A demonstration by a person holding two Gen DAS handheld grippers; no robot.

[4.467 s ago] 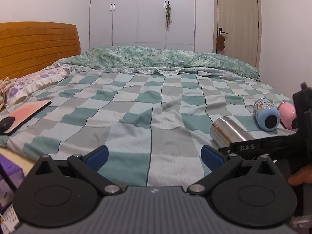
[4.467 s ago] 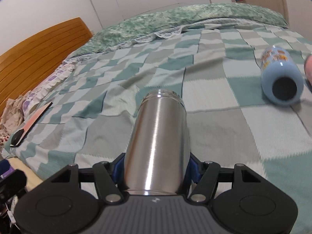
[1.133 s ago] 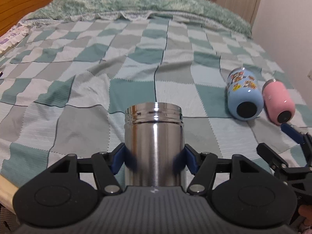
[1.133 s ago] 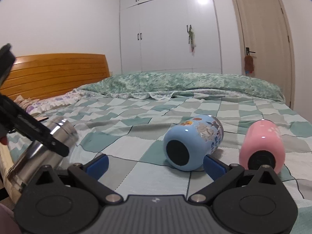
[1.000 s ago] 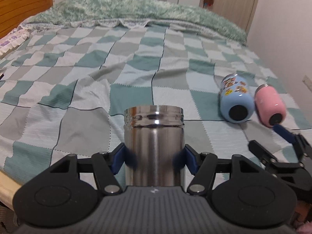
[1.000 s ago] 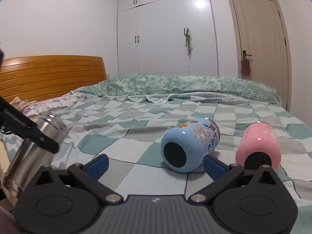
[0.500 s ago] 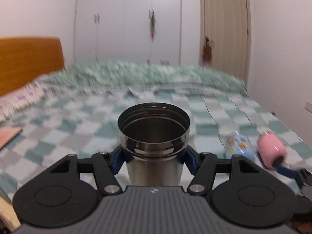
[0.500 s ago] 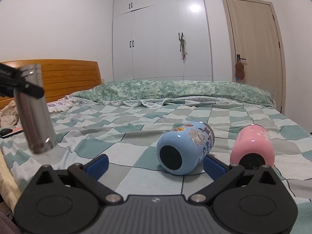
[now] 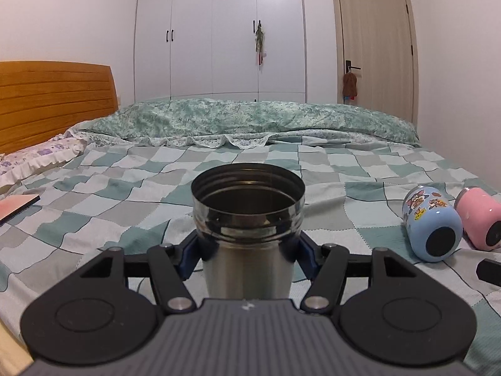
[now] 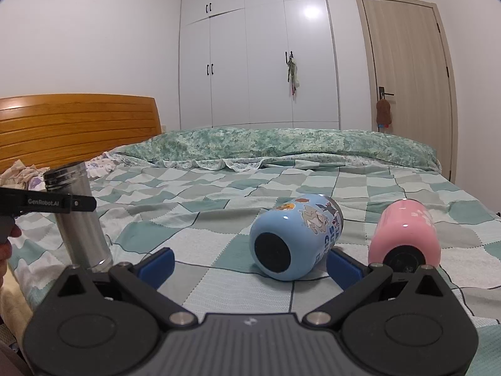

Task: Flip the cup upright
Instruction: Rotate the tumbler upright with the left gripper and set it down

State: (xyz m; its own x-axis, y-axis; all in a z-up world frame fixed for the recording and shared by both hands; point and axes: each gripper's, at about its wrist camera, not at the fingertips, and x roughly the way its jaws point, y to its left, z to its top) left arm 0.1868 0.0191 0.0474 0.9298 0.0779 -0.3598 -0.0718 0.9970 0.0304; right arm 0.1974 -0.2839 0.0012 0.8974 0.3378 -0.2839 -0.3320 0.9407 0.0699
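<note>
My left gripper [image 9: 247, 252] is shut on a steel cup [image 9: 248, 232] and holds it upright, mouth up, low over the checked bedspread. In the right wrist view the steel cup [image 10: 78, 219] stands nearly upright at the left, its base at or just above the cover. A blue cartoon cup [image 10: 296, 239] and a pink cup [image 10: 405, 235] lie on their sides. My right gripper [image 10: 249, 264] is open and empty, with the blue cup's base just ahead between its fingertips. Both lying cups also show in the left wrist view: blue [image 9: 433, 227], pink [image 9: 480, 222].
The bed's near edge runs along the lower left [image 10: 12, 297]. A wooden headboard [image 9: 53, 103] is at the left, a rolled green quilt [image 9: 250, 119] at the far side. A pink book [image 9: 15, 205] lies at the left. Wardrobe and door stand behind.
My left gripper has tipped the steel cup from leaning to upright and lowered it toward the bedspread. My right gripper stays open in front of the blue cup.
</note>
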